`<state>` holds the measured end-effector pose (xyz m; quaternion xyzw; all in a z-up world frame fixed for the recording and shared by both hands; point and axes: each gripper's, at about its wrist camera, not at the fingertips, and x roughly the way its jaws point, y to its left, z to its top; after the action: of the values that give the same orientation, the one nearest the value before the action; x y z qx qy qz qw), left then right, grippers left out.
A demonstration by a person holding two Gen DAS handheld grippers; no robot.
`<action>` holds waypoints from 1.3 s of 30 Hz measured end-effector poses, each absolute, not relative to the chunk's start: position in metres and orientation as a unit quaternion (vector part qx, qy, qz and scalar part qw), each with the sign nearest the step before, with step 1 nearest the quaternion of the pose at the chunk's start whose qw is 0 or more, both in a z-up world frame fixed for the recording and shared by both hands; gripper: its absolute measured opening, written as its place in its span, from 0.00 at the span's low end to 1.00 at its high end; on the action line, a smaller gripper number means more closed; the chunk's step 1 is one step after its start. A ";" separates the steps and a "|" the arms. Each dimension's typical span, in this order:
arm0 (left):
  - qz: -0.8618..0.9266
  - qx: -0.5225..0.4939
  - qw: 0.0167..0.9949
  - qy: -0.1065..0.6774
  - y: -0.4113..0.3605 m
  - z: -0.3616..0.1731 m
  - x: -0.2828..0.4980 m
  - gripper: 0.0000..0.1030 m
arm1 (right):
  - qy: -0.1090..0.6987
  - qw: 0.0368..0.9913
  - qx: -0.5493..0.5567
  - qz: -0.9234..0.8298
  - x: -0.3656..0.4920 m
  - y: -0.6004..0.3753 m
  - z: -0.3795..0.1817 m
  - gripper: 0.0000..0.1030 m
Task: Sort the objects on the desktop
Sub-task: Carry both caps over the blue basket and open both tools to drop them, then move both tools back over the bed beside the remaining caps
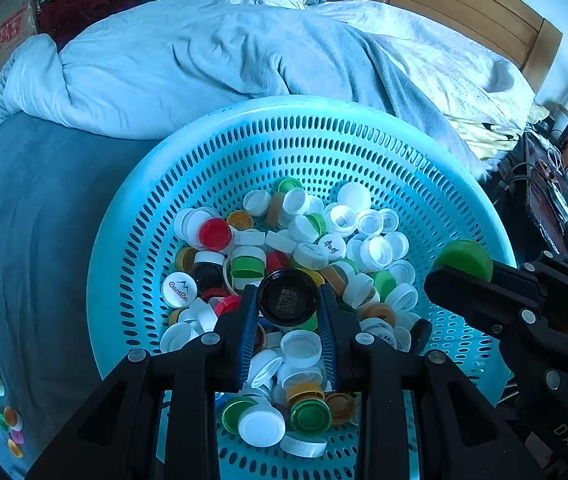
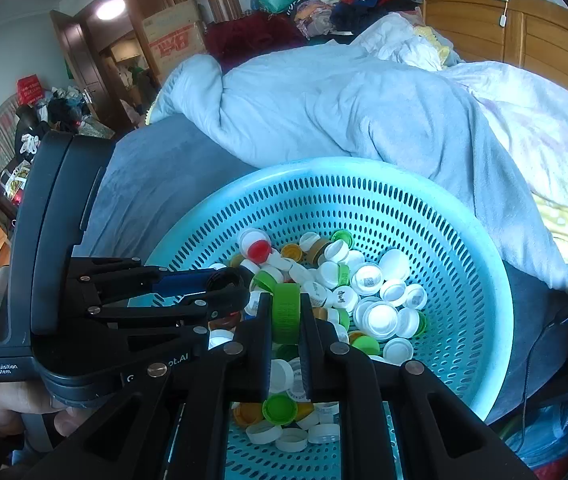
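- While both claws hang over the turquoise perforated basket on the bed, my left claw is clamped on a black bottle cap.
- My right claw is clamped on a green bottle cap, held edge-on.
- Mixed loose caps fill the basket bottom.
- A few sorted caps lie near the bed's edge.

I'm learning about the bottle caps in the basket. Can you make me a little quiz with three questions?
1. True or false: the left gripper holds a black cap.
2. What colour is the cap in the right gripper? A red, B green, C white.
3. Fill in: the pile of loose caps lies in a blue ____.

Key: 1 true; 2 B; 3 basket.
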<state>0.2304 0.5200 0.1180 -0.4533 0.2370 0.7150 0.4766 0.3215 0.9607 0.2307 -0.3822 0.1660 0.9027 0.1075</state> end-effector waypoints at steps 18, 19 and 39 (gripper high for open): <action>0.720 -0.454 0.480 0.214 0.507 0.122 0.219 0.42 | 0.157 0.134 -0.371 0.905 0.323 0.961 0.236 0.67; 0.720 -0.453 0.482 0.211 0.504 0.124 0.218 0.43 | 0.157 0.137 -0.368 0.906 0.325 0.960 0.239 0.70; 0.911 -0.348 0.197 0.098 0.143 0.139 0.090 0.63 | 0.049 -0.018 -0.329 0.943 0.279 0.771 0.278 1.00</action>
<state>0.0903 0.1426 0.1393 -0.3479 0.0976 0.9113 0.1974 0.2788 0.7713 0.2784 -0.3288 0.0490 0.9429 -0.0185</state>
